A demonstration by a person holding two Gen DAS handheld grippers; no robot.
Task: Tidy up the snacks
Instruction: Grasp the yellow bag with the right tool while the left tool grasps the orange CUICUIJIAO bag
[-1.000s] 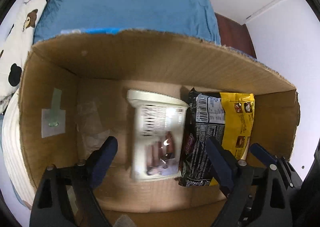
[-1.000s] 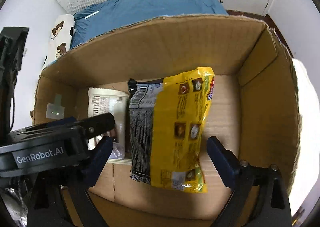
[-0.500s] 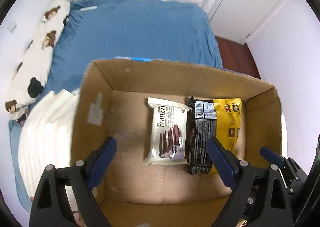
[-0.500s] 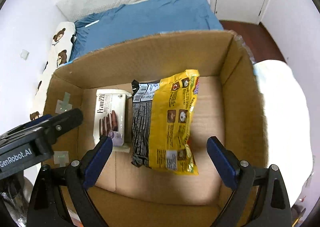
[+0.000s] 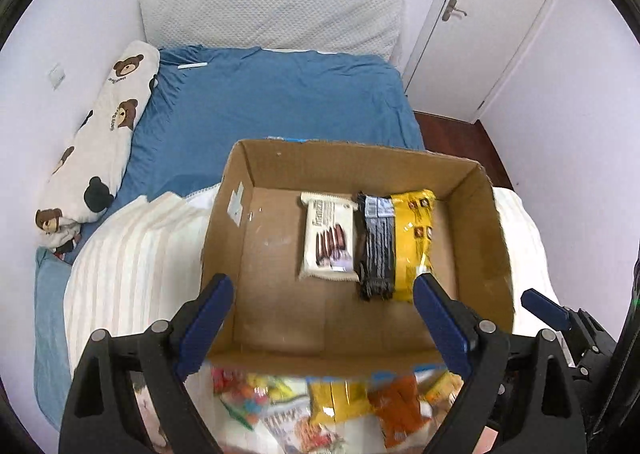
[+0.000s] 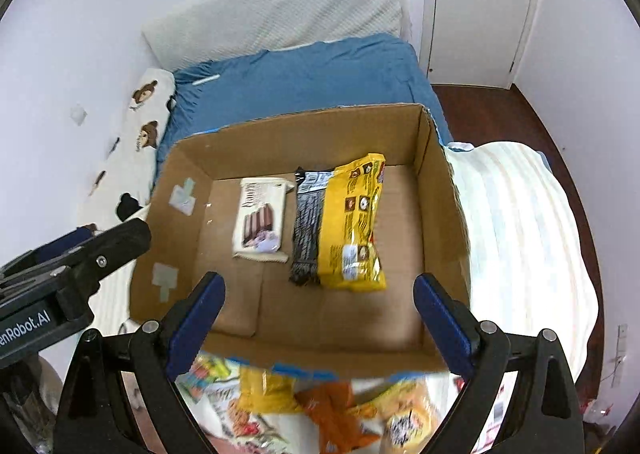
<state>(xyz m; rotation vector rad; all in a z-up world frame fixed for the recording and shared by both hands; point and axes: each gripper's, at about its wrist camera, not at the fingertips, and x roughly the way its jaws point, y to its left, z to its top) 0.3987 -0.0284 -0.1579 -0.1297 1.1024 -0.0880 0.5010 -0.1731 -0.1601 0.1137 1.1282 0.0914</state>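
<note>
While tilted steeply down, both grippers (image 5: 323,304) (image 6: 319,302) hover agape — over box (image 5: 496,238).

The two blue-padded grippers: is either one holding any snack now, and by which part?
Nothing is held. The left gripper and the right gripper are both open and empty above the brown cardboard box.

We've got the cardboard box (image 5: 224,254) sitting on the bed (image 5: 280,102), cookie pack (image 5: 329,238) in it just left of the chocolate bag (image 5: 396,242), loose snacks (image 6: 320,410) piled in front.
</note>
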